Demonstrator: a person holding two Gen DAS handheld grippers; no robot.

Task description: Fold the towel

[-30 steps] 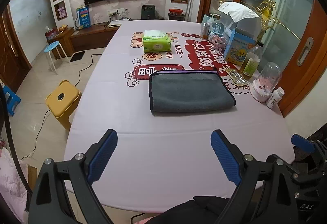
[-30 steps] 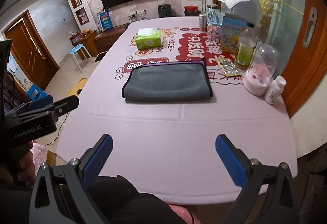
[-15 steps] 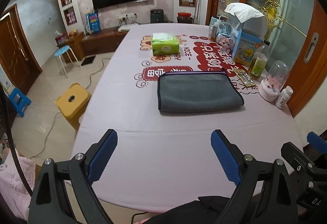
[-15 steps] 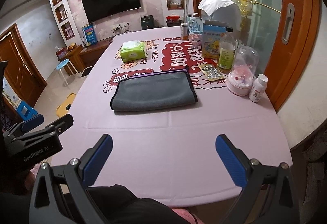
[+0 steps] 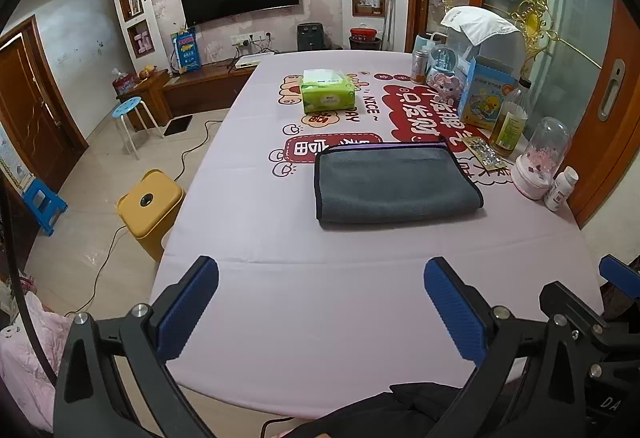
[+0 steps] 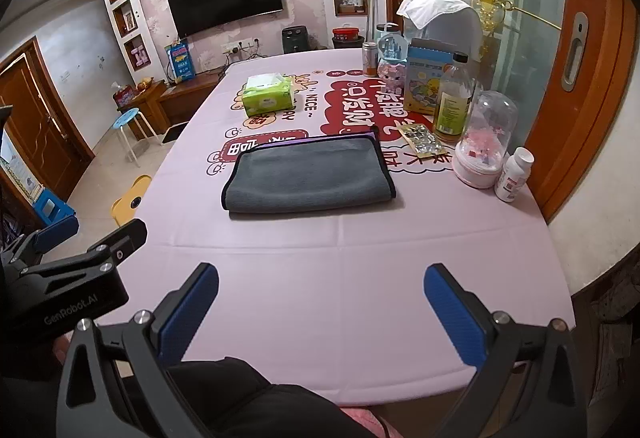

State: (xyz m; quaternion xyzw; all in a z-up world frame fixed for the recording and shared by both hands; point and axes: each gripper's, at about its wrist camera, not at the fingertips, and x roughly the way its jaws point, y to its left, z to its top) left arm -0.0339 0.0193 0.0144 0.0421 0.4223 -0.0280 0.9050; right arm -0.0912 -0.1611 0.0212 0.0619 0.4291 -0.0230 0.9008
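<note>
Grey towel (image 5: 394,185) lies folded on the table (image 5: 304,302) — well ahead of both grippers. Left gripper (image 5: 322,304) and right gripper (image 6: 322,308) gape wide — each holding nothing.

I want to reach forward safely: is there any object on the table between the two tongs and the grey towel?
Nothing visible is. Only bare pink tablecloth lies between the open left tongs, the open right tongs and the grey towel. The bottles and the glass dome stand to the right of the towel, off both paths.
</note>
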